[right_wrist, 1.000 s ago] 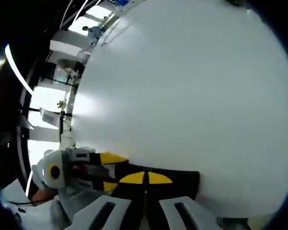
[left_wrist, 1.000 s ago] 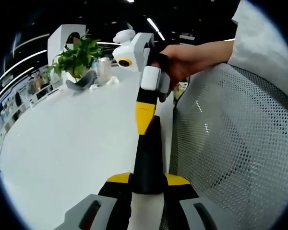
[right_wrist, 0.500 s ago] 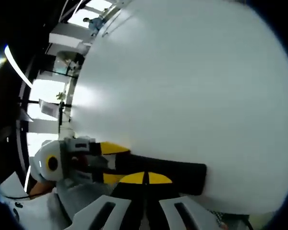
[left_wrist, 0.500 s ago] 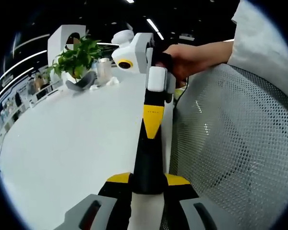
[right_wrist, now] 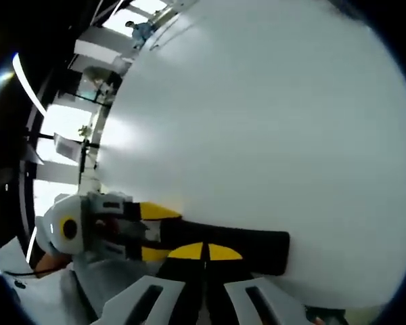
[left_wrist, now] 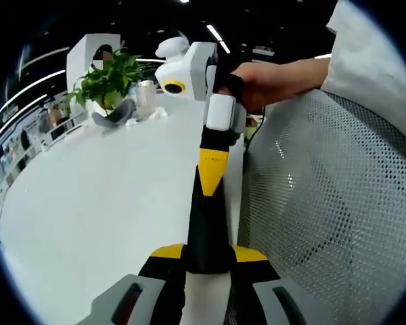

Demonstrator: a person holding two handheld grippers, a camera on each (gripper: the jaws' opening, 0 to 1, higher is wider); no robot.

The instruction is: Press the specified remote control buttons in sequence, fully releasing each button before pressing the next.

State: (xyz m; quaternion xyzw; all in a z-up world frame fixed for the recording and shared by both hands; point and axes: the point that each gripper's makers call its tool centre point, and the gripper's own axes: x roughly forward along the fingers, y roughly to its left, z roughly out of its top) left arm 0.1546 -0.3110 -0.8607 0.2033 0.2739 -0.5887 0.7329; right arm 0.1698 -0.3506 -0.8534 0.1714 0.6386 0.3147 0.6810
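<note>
The remote [left_wrist: 206, 230] is a long, slim black bar, plain on the sides that show, with no buttons that I can make out from here. The left gripper [left_wrist: 206, 261] has its jaws closed on the near end of it, the yellow tips pinching it from both sides, and the bar runs away from them over the edge of the white desk [left_wrist: 88, 203].

In the left gripper view the right gripper [left_wrist: 213, 166] comes down from above, its yellow tips brought together to a point that meets the top face of the remote partway along. A hand [left_wrist: 260, 81] holds that gripper's white body. To the right stands a chair [left_wrist: 331, 203] with a white mesh back, just beside the desk edge. At the far end of the desk there is a plant [left_wrist: 108, 81] with a few small items near it, too small to name.

In the right gripper view the remote [right_wrist: 237, 244] lies sideways across the bottom, its blunt end to the right, and the right gripper [right_wrist: 204, 252] rests on it with yellow tips together. The left gripper [right_wrist: 155, 230] enters from the left, its yellow tips on either side of the bar. The bare desk [right_wrist: 257, 122] spreads beyond, with bright windows far off.
</note>
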